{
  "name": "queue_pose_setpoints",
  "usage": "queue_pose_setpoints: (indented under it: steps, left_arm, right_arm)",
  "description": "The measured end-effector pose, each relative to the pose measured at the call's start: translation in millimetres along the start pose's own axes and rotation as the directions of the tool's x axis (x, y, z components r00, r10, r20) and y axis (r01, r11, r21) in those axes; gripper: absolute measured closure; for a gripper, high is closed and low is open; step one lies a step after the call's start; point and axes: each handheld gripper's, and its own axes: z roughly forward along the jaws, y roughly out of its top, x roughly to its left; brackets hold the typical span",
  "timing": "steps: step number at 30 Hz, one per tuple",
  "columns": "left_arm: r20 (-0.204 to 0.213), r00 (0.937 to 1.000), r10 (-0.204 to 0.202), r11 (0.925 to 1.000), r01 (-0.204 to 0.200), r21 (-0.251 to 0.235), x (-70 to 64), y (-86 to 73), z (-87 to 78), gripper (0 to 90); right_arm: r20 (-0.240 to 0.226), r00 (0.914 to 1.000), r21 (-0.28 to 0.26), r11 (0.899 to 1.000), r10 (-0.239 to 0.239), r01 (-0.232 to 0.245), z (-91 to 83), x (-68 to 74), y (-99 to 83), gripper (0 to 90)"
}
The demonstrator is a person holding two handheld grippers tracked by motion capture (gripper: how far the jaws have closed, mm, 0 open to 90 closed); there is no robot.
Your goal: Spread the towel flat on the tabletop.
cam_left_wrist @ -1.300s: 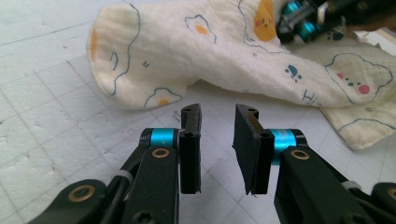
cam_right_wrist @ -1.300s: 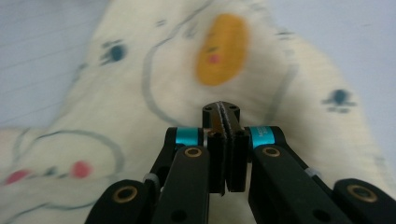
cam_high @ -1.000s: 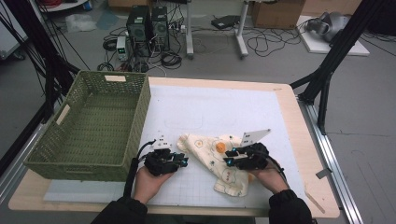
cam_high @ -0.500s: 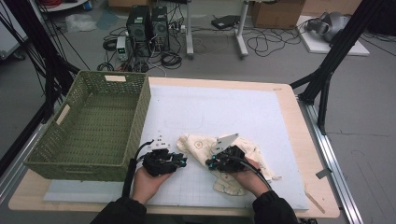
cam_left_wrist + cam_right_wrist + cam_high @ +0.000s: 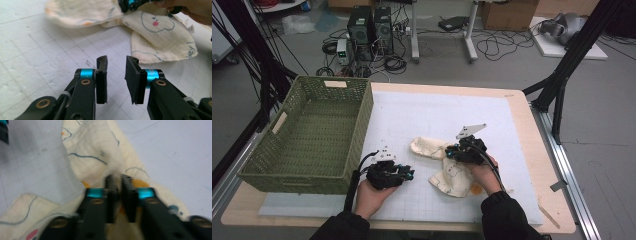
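Tabletop mat clean; your right tool pinches the cloth, left tool gapes empty: grip the near hem, then lift evenly

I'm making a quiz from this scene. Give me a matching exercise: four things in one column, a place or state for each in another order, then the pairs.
1. left gripper
2. right gripper
3. wicker basket
4. cloth

A. green, at the table's left side
B. fingers apart, holding nothing
C. cream with printed outlines, lying on the white mat
D. fingers nearly shut on the cloth

Pairs: 1-B, 2-D, 3-A, 4-C
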Motion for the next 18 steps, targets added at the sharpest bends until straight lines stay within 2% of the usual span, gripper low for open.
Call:
queue_pose_setpoints:
  steps: [1, 4, 10, 14, 18]
  left_arm:
    - [0.005, 1.0, 0.0, 1.0, 0.0, 0.003, -0.8, 0.2, 1.2, 70.8]
    - [0.024, 0.9997, 0.004, 0.9999, -0.005, 0.011, -3.3, 1.0, 5.9, 70.6]
    - [0.063, 0.9978, 0.02, 0.9991, -0.022, 0.036, -11.8, 6.9, 21.6, 69.1]
    - [0.088, 0.9958, 0.024, 0.9987, -0.028, 0.044, -18.4, 12.7, 35.5, 68.9]
    - [0.096, 0.9944, 0.045, 0.9939, -0.054, 0.096, -24.4, 17.6, 52.1, 68.9]
  right_arm:
    - [-0.01, 0.9999, -0.031, 0.999, -0.012, 0.012, -5.3, 1.8, 1.2, 69.8]
    - [-0.006, 0.9988, -0.073, 0.996, -0.049, 0.049, -26.1, 9.8, -2.1, 63.2]
    - [-0.001, 0.9993, -0.132, 0.991, -0.038, 0.038, -70.7, 16.1, -38.7, 57.3]
    - [0.01, 0.9994, -0.12, 0.992, -0.033, 0.034, -88.1, 16.5, -68.8, 53.7]
    - [0.007, 1.0, -0.088, 0.996, -0.003, 0.004, -96.7, 13.2, -91.7, 51.3]
